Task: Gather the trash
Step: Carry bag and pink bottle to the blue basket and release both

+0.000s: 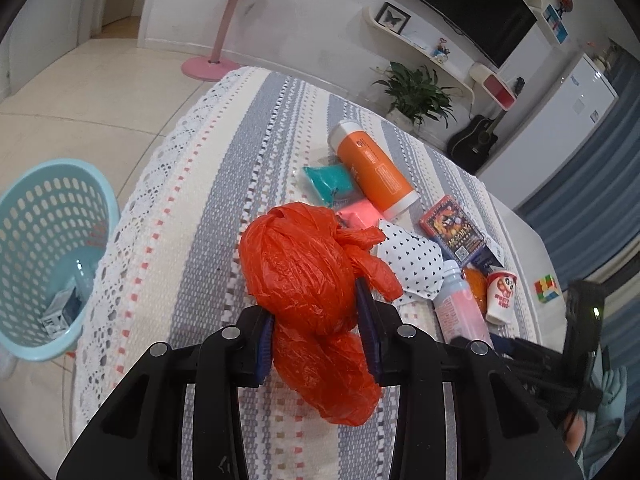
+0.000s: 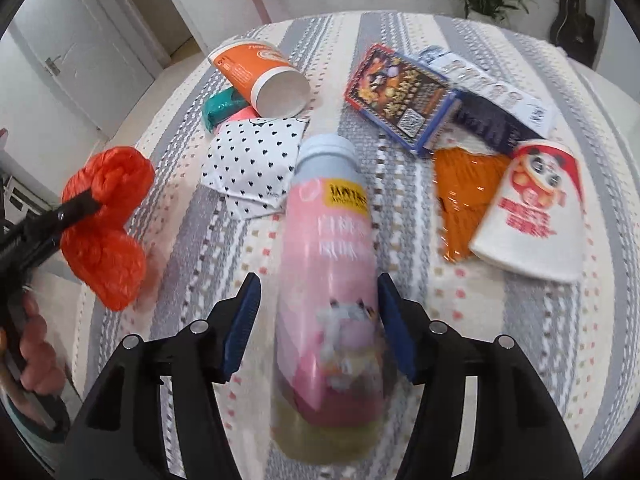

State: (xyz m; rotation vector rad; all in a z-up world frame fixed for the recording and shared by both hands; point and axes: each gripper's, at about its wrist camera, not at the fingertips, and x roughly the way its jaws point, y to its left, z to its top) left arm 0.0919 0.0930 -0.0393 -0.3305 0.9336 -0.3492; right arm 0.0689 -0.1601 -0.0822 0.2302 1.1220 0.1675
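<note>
My left gripper [image 1: 316, 312] is shut on a crumpled red plastic bag [image 1: 304, 264] and holds it above the striped tablecloth [image 1: 208, 184]. The bag also shows at the left of the right wrist view [image 2: 108, 216]. My right gripper [image 2: 320, 300] is open, its blue pads on either side of a pink bottle [image 2: 332, 252] that lies on the cloth; the right pad is close to it, the left pad apart. A light blue perforated basket [image 1: 44, 264] stands on the floor left of the table, with a small carton inside.
On the cloth lie an orange tube [image 2: 260, 76], teal [image 2: 222, 106] and pink packets, a heart-print wrapper [image 2: 252, 164], a card box [image 2: 400, 96], an orange wrapper [image 2: 460, 200], a panda paper cup [image 2: 532, 208] and a Rubik's cube [image 1: 546, 288].
</note>
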